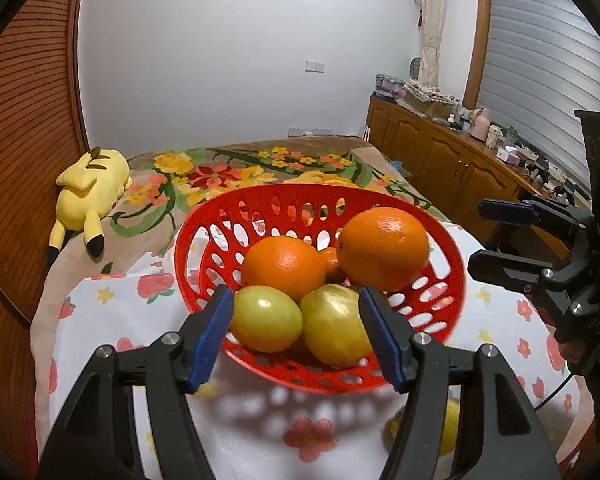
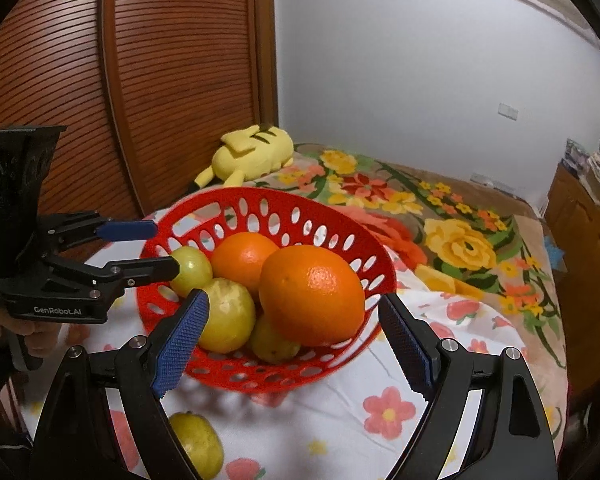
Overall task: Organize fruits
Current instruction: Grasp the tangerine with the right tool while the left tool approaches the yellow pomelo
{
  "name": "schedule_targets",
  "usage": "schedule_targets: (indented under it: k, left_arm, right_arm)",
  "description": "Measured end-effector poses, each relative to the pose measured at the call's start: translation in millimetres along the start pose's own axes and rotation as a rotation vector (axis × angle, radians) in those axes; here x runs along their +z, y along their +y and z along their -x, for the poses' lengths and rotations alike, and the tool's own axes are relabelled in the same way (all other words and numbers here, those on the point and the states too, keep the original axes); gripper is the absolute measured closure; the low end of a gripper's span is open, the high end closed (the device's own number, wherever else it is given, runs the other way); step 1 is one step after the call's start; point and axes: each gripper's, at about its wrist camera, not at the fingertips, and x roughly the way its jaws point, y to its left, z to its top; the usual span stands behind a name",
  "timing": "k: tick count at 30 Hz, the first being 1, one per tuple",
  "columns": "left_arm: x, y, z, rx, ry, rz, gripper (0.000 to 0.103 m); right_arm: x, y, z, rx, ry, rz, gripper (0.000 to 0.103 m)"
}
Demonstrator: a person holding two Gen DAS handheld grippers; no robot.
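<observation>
Red perforated plastic basket (image 2: 260,376), my landmark, on the flower-print cloth (image 2: 388,408) over the bed. In it: two round oranges (image 2: 312,294), several yellow-green lemons (image 2: 226,316). One stray yellow-green lemon (image 2: 196,444) on the cloth, just before the basket. Step, I judge: gathering nearly done; next, reach down for that stray. My left tongs (image 1: 296,334): partly spread, empty, near the basket's front rim. My right tongs (image 2: 294,342): spread wide, empty.
</observation>
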Motion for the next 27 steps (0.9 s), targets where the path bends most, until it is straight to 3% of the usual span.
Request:
schedule_targets:
  k: [12,27]
  left_arm:
    - [-34,-23,36,-0.039,-0.023,-0.028,0.037]
    - [-72,-51,50,-0.068,0.009,-0.057,0.035]
  right_arm:
    - [-38,23,50,-0.051,-0.033,-0.038,0.015]
    - [-103,35,70,-0.065,0.002,-0.139,0.015]
